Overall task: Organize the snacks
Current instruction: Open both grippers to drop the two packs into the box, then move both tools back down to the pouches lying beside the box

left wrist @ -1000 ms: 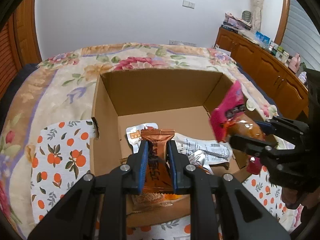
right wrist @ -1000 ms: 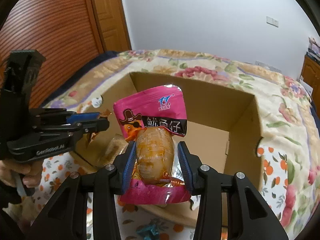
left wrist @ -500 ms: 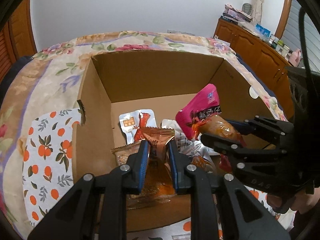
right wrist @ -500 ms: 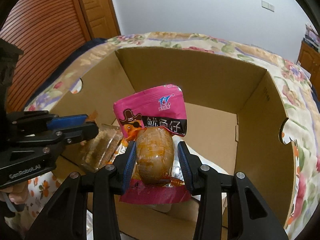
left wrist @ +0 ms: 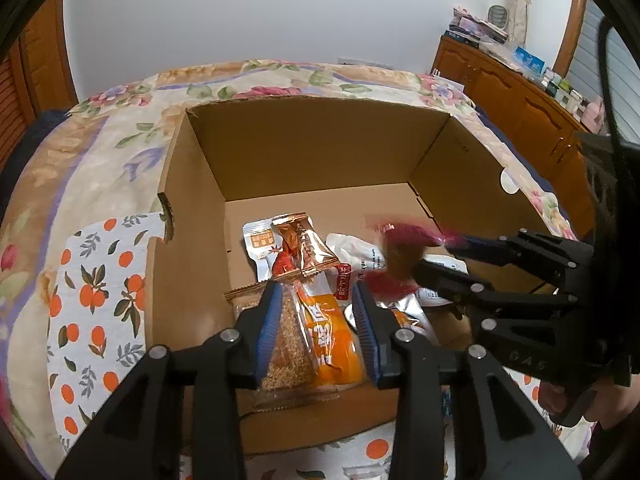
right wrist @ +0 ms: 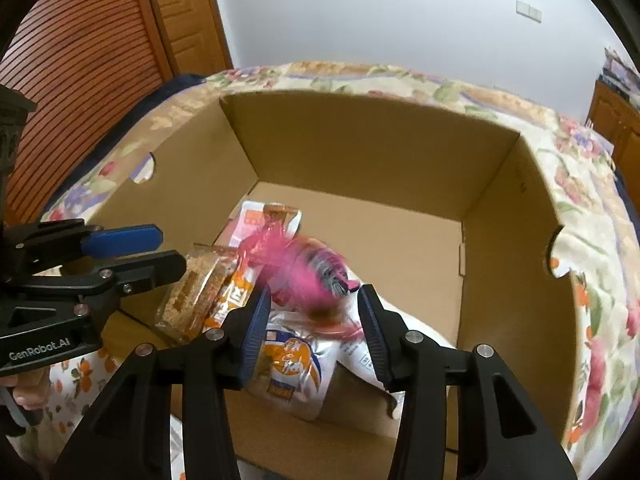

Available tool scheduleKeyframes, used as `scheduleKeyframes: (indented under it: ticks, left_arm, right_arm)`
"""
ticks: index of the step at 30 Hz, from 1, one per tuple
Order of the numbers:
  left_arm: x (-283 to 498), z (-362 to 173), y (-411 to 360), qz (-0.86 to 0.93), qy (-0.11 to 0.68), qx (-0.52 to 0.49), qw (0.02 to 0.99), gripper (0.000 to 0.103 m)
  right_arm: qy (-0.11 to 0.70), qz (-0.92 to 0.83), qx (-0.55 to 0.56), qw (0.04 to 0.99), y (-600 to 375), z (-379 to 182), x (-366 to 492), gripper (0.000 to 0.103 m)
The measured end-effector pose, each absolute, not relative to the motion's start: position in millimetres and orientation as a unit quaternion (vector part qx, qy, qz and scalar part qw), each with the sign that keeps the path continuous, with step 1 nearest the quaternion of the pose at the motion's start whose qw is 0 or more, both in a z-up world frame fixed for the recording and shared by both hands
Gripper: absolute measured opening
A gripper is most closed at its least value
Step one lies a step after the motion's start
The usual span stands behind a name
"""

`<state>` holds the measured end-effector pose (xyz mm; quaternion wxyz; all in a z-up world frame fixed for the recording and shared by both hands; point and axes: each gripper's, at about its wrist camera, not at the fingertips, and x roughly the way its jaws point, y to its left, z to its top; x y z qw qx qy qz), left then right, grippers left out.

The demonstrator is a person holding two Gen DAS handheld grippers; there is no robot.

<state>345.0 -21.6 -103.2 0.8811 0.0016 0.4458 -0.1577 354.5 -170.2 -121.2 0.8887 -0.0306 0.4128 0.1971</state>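
- Left wrist view: the left gripper (left wrist: pixel 316 320) hangs over the near edge of the cardboard box (left wrist: pixel 320 152), its jaws opening and clear of everything. The brown packet (left wrist: pixel 306 246) it stood over now lies among the snacks in the box, just beyond a crumb bar (left wrist: pixel 286 340) and an orange packet (left wrist: pixel 332 332).
- Same view: the right gripper (left wrist: pixel 436 258) reaches in from the right, and the pink packet (left wrist: pixel 396 256) at its tips is a blur.
- Right wrist view: the right gripper's (right wrist: pixel 312 316) jaws are opening too; the pink packet (right wrist: pixel 308 276) is blurred between them, not pinched, and seems to be dropping onto the pile inside the box (right wrist: pixel 360 148).
- Risk: the pile sits against the near wall, so a tumbling packet could bounce off the foil packs and slide out of order, or catch on a finger as it falls.
- Writing: "GenRobot.AI" shows on the left gripper (right wrist: pixel 132 256); the packet printing is too blurred or small to read.
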Motion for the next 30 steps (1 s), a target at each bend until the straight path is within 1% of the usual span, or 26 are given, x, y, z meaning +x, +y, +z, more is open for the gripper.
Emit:
scheduleKeyframes:
  ticks: [2, 3, 4, 9, 16, 30]
  left_arm:
    - [341, -101, -21, -0.155, 0.444, 0.005, 0.883, 0.041]
    - [339, -99, -21, -0.150, 0.442, 0.009, 0.884, 0.048]
    - [335, -96, -21, -0.143, 0.437, 0.012, 0.888, 0.048]
    - [321, -83, -21, -0.142, 0.429, 0.005, 0.892, 0.048]
    - [288, -55, -26, -0.131, 0.405, 0.024, 0.905, 0.048]
    - [231, -35, -32, -0.121, 0.393, 0.047, 0.910, 0.048]
  right_arm:
    - [0.406, 0.198, -0.029, 0.892, -173, -114, 347, 0.048]
    - [0.401, 0.200, -0.029, 0.893, -174, -110, 343, 0.048]
    - [0.396, 0.199, -0.029, 0.896, -176, -106, 338, 0.048]
    - [0.381, 0.202, -0.026, 0.902, -188, -85, 313, 0.048]
    - [0.370, 0.202, -0.011, 0.907, -206, -62, 275, 0.048]
    - [0.371, 0.195, -0.006, 0.908, -224, -55, 212, 0.049]
